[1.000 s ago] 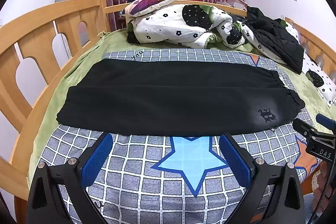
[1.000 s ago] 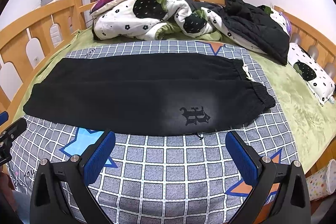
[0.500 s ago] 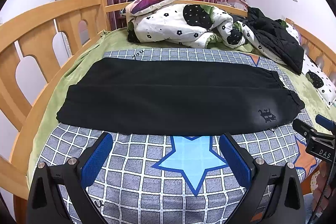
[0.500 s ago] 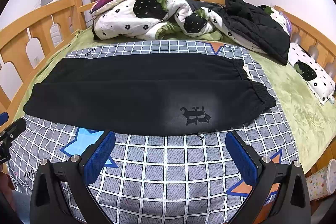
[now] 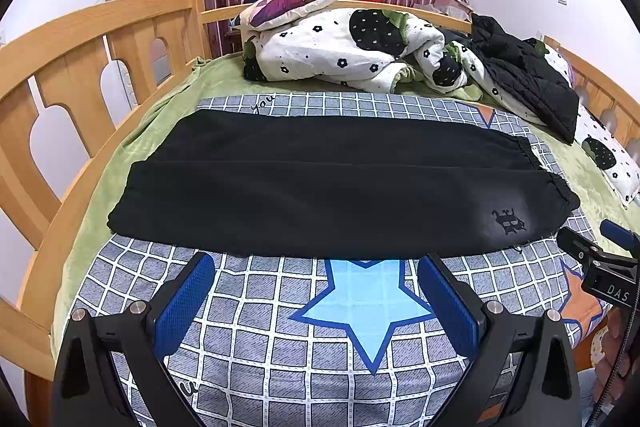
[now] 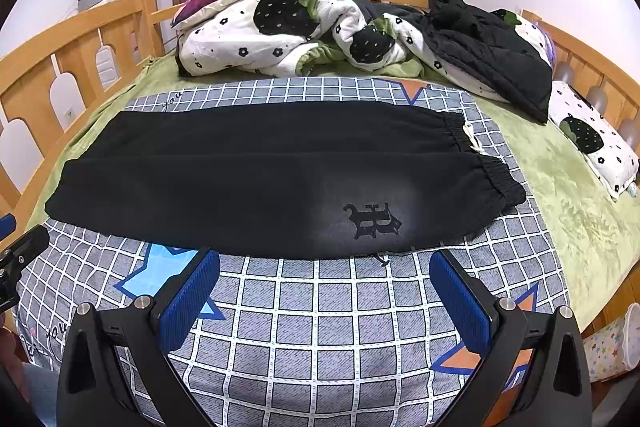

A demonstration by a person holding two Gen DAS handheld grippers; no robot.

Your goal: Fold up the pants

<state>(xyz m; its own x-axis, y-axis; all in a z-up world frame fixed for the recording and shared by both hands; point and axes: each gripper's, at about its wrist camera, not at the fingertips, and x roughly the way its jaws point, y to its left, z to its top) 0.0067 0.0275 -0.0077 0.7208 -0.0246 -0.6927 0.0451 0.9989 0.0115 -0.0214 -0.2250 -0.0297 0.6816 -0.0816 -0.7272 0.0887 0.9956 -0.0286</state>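
Black pants lie flat across a grey checked sheet, one leg folded over the other, waistband at the right, leg ends at the left. A dark emblem shows near the waistband. My left gripper is open and empty, just short of the pants' near edge, toward the middle. My right gripper is open and empty, just short of the near edge below the emblem. The pants also fill the right wrist view.
A crumpled white floral quilt and a black jacket lie at the far end of the bed. A wooden rail runs along the left, another rail along the right. A patterned bin stands off the bed's right corner.
Both grippers have eased very slightly closer to the pants; otherwise nothing has moved.
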